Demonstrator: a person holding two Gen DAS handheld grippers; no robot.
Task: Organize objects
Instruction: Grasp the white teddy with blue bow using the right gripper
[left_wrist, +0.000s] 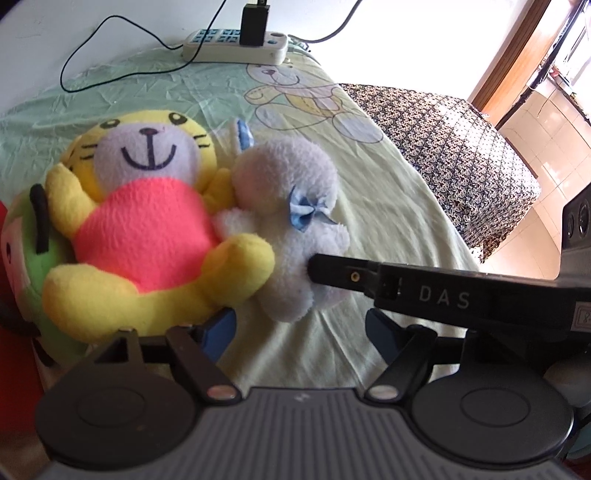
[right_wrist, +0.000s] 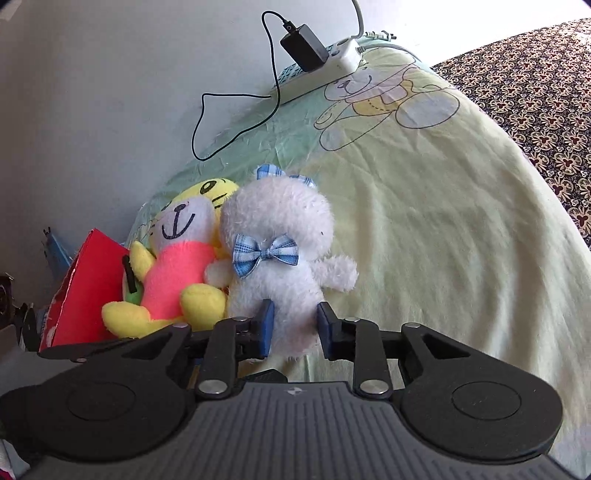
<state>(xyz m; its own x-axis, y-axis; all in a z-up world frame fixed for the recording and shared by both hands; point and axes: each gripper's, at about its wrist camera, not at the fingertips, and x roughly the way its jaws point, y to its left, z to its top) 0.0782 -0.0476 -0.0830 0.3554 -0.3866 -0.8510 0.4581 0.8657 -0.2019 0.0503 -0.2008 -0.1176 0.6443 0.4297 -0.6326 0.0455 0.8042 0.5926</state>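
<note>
A white plush bear with a blue checked bow lies on the pale green bed sheet. It leans against a yellow plush tiger in a pink shirt. My right gripper is shut on the bear's lower body, with a blue pad pressing in from each side. In the left wrist view the bear and the tiger lie side by side, and one right finger presses into the bear from the right. My left gripper is open just below the toys, with sheet between its pads; its left pad sits beside the tiger's foot.
A green plush with a black stem lies under the tiger, next to a red box. A white power strip with a black charger and cable sits by the wall. A dark patterned cloth covers the right.
</note>
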